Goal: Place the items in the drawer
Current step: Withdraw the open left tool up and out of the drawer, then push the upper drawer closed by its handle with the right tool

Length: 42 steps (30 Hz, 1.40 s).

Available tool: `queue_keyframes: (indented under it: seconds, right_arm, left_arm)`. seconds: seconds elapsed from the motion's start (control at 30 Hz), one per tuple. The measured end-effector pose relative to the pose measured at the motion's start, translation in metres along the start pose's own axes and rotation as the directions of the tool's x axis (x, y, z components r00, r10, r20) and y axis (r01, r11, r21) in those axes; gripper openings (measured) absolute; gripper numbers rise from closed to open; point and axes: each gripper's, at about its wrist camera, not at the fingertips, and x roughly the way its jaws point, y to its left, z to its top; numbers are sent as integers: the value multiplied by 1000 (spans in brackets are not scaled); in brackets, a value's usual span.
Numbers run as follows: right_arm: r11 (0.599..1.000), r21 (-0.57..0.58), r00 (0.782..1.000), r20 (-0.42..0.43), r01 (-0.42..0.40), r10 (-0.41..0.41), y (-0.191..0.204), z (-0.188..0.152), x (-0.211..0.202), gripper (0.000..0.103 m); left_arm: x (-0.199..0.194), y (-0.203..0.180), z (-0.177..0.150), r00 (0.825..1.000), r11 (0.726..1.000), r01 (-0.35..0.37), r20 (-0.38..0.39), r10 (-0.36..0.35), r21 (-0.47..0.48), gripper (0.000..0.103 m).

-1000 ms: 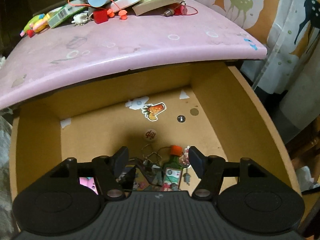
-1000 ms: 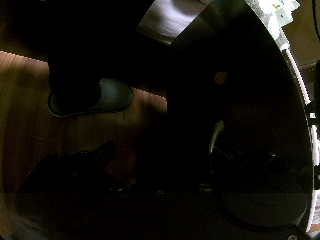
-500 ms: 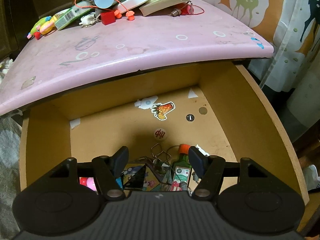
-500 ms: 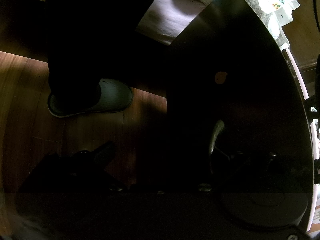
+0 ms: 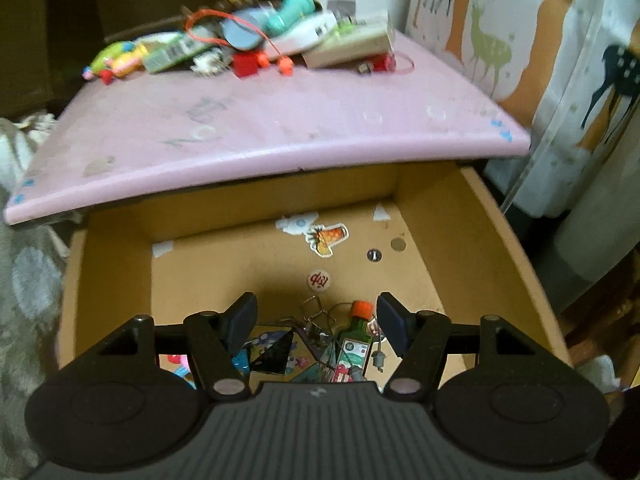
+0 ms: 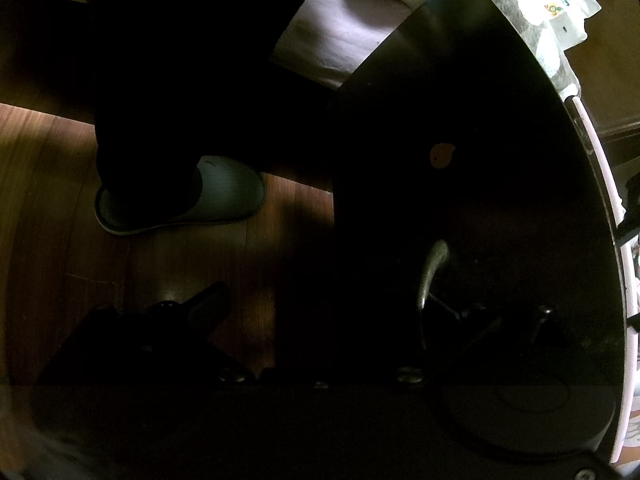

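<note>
The brown drawer [image 5: 472, 240] stands pulled out under a pink tabletop [image 5: 256, 128]. At its near end lie a green bottle with an orange cap [image 5: 354, 336], picture cards [image 5: 272, 350] and a wire puzzle [image 5: 316, 314]. My left gripper [image 5: 316, 308] hangs open above them with nothing between its fingers. A pile of toys [image 5: 256, 44] sits at the far end of the tabletop. In the dark right wrist view, my right gripper [image 6: 320, 300] is open against the drawer's black front [image 6: 460, 200]. Its right finger is lost in shadow beside the metal handle [image 6: 432, 268].
Stickers [image 5: 326, 236] mark the bare drawer floor further back. A deer-print curtain [image 5: 520, 40] hangs to the right of the table. A person's slippered foot [image 6: 184, 196] stands on the wooden floor [image 6: 52, 200] left of the drawer front.
My left gripper has risen and drawn back from the drawer, so more of the tabletop and its toy pile shows. Its jaws stay equally wide. The right gripper has not moved.
</note>
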Motion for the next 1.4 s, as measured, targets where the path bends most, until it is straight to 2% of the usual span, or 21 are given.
queue_keyframes:
  seconds: [0.3, 0.4, 0.53, 0.77, 0.87, 1.0, 1.1, 1.17, 1.2, 1.23, 1.27, 1.4]
  right_arm:
    - [999, 32, 1000, -13, 22, -21, 2, 2, 3, 99]
    - [998, 42, 999, -15, 40, -40, 3, 3, 3, 96]
    - [996, 54, 997, -18, 74, -73, 3, 2, 2, 85]
    - [988, 58, 989, -32, 145, -144, 4, 4, -1, 62]
    - [984, 44, 985, -35, 173, -172, 8, 3, -1, 62]
    - [979, 20, 978, -50, 205, -204, 13, 4, 1, 61]
    - [970, 23, 968, -81, 242, -239, 11, 10, 1, 46]
    - [963, 39, 960, -99, 266, -261, 6, 15, 0, 26]
    - [960, 43, 956, -107, 278, -272, 3, 16, -1, 20]
    - [956, 47, 953, -112, 289, -282, 0, 17, -1, 10]
    - [955, 52, 952, -114, 293, -285, -2, 16, -2, 7]
    - [949, 43, 944, -131, 311, -303, -3, 17, -5, 3]
  left_arm:
    - [-71, 24, -24, 994, 997, 21, 105, -13, -75, 65]
    - [-92, 31, -39, 989, 994, 27, 149, -11, -103, 65]
    - [-116, 37, -61, 977, 986, 42, 211, -7, -160, 65]
    - [-149, 38, -106, 955, 978, 23, 294, 39, -205, 68]
    - [-160, 36, -125, 947, 977, 20, 318, 50, -213, 68]
    - [-168, 32, -149, 945, 980, 24, 325, 42, -197, 68]
    - [-174, 31, -160, 942, 984, 34, 336, 26, -173, 68]
    - [-177, 31, -166, 936, 987, 37, 351, 21, -159, 68]
    - [-179, 31, -167, 933, 988, 30, 359, 27, -152, 68]
    - [-180, 31, -168, 931, 988, 28, 365, 29, -150, 68]
    - [-181, 33, -169, 928, 988, 32, 371, 27, -154, 68]
    - [-185, 42, -172, 921, 979, 51, 390, 30, -197, 68]
